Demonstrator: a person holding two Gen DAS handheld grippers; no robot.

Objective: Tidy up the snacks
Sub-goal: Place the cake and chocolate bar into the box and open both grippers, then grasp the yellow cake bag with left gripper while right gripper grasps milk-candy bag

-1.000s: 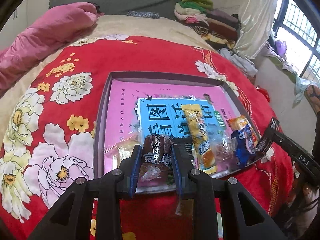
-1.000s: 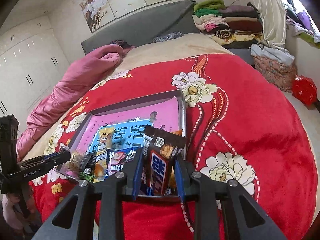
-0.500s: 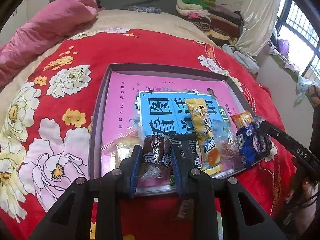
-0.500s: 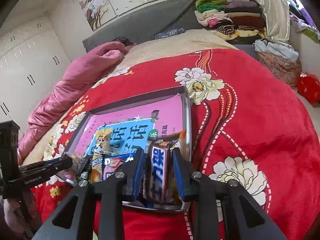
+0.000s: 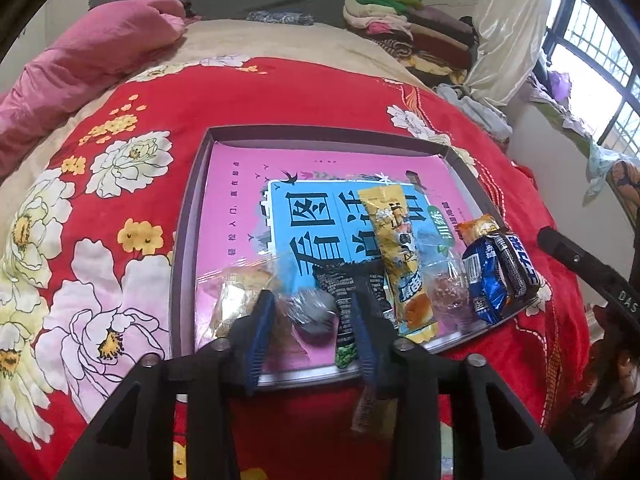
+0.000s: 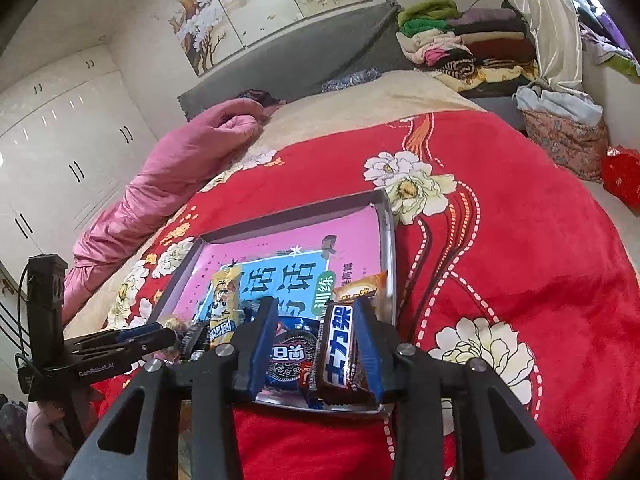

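Left wrist view: red floral bed (image 5: pixel 280 96), grey tray (image 5: pixel 188 216) on it, snacks lined along its near edge. Looks mostly done. My left fingers (image 5: pixel 312 328) are spread, released, straddling a clear-wrapped candy (image 5: pixel 310 312) lying in the tray. My right fingers (image 6: pixel 316 344) are parted too; the chocolate bar (image 6: pixel 338 356) sits between them on the near rim, touching one pad at most. Far half of the tray is free room; bar may tip over the rim.

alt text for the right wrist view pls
The right claw stands open over the near edge of a grey tray on a red floral blanket, a brown Snickers bar lying against its right finger beside an Oreo pack.
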